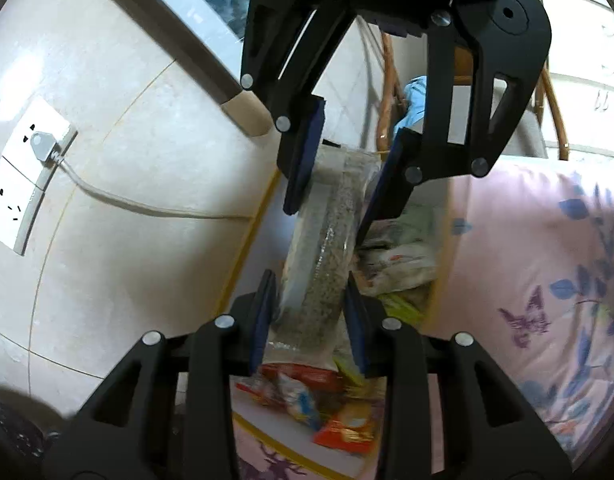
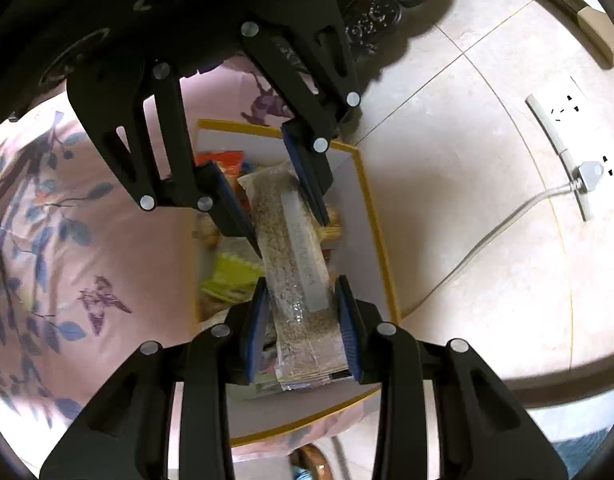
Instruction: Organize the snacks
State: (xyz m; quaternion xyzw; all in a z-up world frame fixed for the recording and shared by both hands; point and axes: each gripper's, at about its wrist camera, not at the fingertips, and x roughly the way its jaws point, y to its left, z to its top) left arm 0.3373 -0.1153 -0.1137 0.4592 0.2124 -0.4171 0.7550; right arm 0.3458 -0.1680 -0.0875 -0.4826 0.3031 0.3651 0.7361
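Observation:
A long clear bag of brownish grains [image 1: 323, 248] [image 2: 291, 256] is held at both ends above a white box with a yellow rim [image 2: 377, 216] [image 1: 243, 248]. My left gripper [image 1: 309, 280] is shut on the near end in its own view and shows at the top of the right wrist view [image 2: 289, 234]. My right gripper [image 2: 301, 282] is shut on the opposite end; it shows at the top of the left wrist view [image 1: 327, 220]. Under the bag, the box holds several snack packets, among them an orange one [image 1: 347, 428] and a yellow-green one [image 2: 231, 276].
The box rests on a bed with a pink floral sheet [image 1: 527, 260] [image 2: 67, 240]. A tiled wall beside it carries a socket with a plug and white cable [image 1: 43, 144] [image 2: 587, 170]. A rattan chair [image 1: 387, 80] stands beyond the box, and dark carved furniture [image 2: 387, 8] sits by the bed.

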